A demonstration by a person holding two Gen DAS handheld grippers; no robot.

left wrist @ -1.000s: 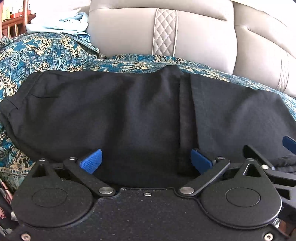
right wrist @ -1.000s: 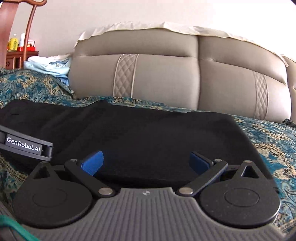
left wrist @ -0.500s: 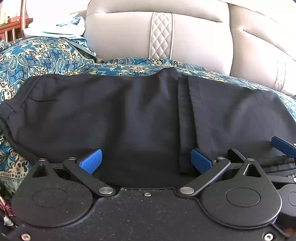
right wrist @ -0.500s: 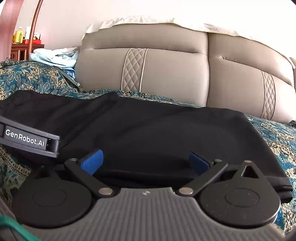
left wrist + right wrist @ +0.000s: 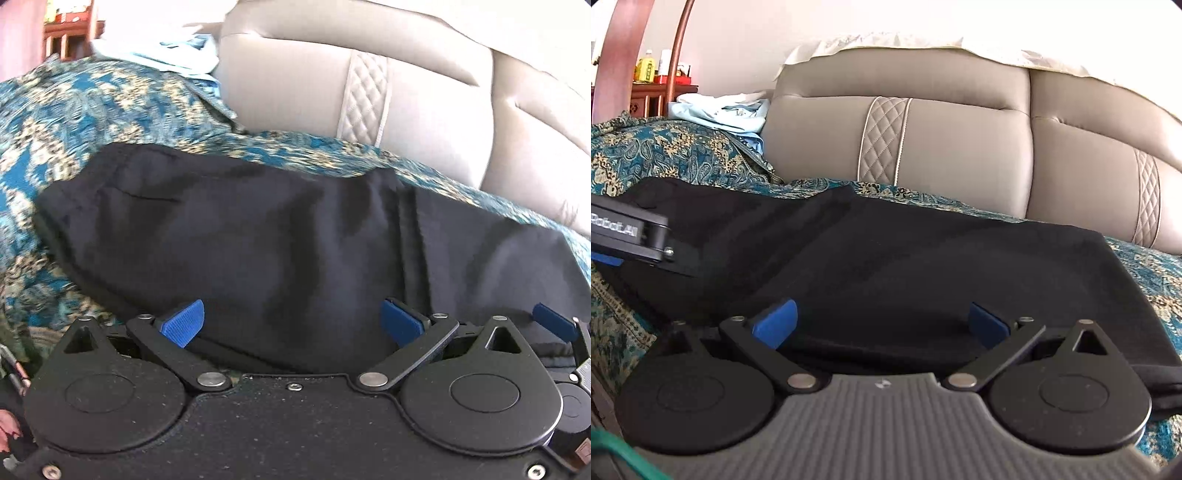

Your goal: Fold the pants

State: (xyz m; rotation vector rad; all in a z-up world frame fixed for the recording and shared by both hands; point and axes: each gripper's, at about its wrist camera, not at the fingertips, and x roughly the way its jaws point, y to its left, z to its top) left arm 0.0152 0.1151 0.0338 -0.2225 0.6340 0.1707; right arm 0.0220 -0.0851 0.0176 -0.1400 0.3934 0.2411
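1. Left wrist view: the black pants [image 5: 280, 243] lie across the teal paisley bedspread [image 5: 92, 122], filling the frame from 9 to 3 o'clock. The left gripper [image 5: 291, 321] stands spread at the near hem, clamping nothing. The operator should seat both pads over the full edge thickness before closing.
2. Right wrist view: the right gripper [image 5: 882, 323] is likewise spread at the near edge, with the left gripper's body at 9 o'clock. Both should close and lift level toward the headboard [image 5: 942, 140] at 12 o'clock.
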